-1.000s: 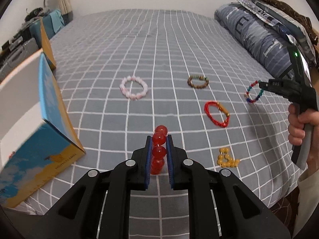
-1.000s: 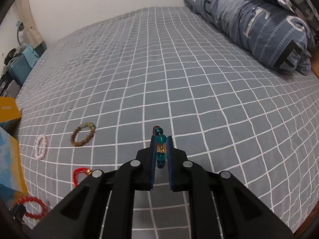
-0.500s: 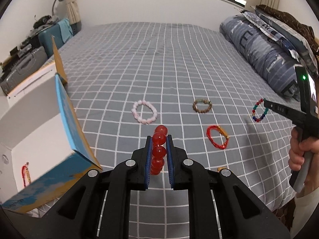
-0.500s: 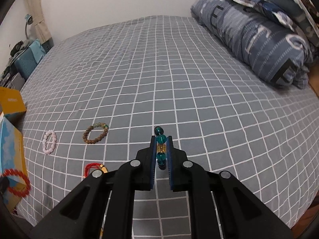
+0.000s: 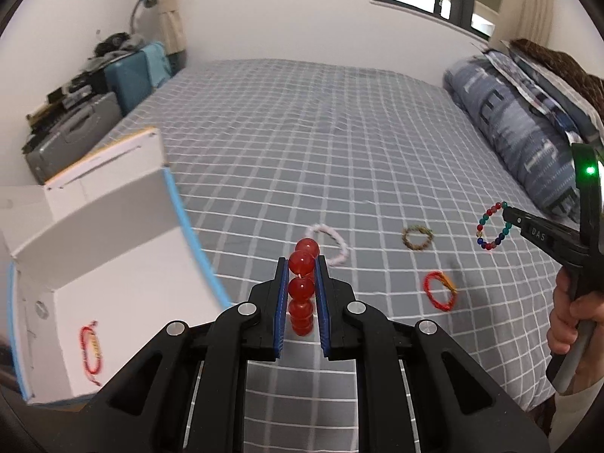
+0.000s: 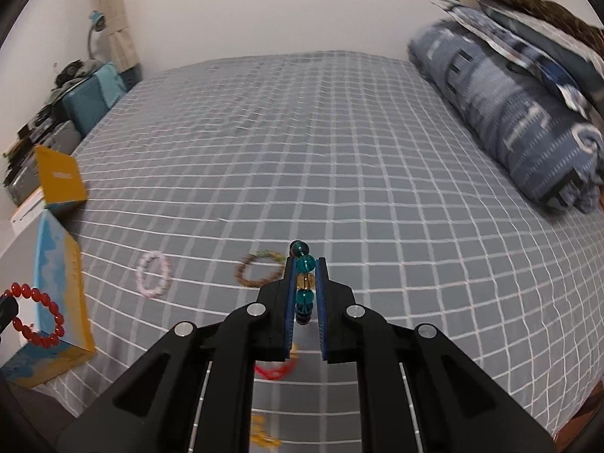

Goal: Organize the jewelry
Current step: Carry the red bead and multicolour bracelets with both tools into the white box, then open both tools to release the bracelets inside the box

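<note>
My left gripper (image 5: 300,264) is shut on a red bead bracelet (image 5: 301,287), held in the air beside an open box (image 5: 113,264) with a white inside. A thin red string bracelet (image 5: 90,351) lies inside the box. My right gripper (image 6: 305,264) is shut on a multicoloured bead bracelet (image 6: 305,281), which hangs above the bed at the right in the left wrist view (image 5: 490,226). On the grey checked bedspread (image 5: 302,132) lie a pink bracelet (image 5: 328,243), a brown bead bracelet (image 5: 416,237) and a red cord bracelet (image 5: 439,290).
A folded blue duvet and pillows (image 6: 509,113) line the right side of the bed. Suitcases and clutter (image 5: 94,94) stand past the left edge. A yellow bead piece (image 6: 264,434) lies near the bed's front edge. A hand (image 5: 566,313) holds the right gripper's handle.
Both grippers have risen with their bracelets still held. The left one has come up beside the box, so its white inside now shows. The right one has shifted left, toward the brown bracelet.
</note>
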### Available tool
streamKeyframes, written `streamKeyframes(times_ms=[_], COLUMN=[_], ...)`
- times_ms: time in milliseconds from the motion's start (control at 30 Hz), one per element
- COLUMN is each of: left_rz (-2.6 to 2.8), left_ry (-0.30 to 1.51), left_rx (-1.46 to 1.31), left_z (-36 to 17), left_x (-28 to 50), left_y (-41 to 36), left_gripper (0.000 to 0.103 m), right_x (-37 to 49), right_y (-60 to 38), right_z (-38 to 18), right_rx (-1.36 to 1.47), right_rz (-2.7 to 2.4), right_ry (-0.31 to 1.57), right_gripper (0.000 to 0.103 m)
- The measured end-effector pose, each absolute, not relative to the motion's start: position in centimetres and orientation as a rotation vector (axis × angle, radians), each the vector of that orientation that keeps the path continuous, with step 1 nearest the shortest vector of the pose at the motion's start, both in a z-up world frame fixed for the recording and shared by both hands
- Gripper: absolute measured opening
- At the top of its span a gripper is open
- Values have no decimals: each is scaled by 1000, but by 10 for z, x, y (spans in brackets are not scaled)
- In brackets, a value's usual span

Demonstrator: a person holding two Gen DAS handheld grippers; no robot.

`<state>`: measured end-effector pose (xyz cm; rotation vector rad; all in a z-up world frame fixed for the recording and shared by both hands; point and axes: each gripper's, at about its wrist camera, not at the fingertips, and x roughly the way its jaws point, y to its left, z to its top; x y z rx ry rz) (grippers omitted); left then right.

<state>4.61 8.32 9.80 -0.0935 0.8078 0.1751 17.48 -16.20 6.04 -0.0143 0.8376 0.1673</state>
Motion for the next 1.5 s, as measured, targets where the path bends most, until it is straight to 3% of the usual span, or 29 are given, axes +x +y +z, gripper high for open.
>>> streamKeyframes(times_ms=[400,833,1500], left_rz=[385,560,582], left_ry=[783,827,933], left_rx=[-152,-269,-312], left_z=[122,93,30], left_x=[9,-32,-42], left_y=[193,295,328], left_gripper=[13,13,13], right_x=[152,90,69], right_y=[-19,130,216], right_z=[89,105,17], right_rx=[-97,-155,-313], right_rz=[361,637,713], right_ry=[796,750,888], right_gripper=[9,9,9])
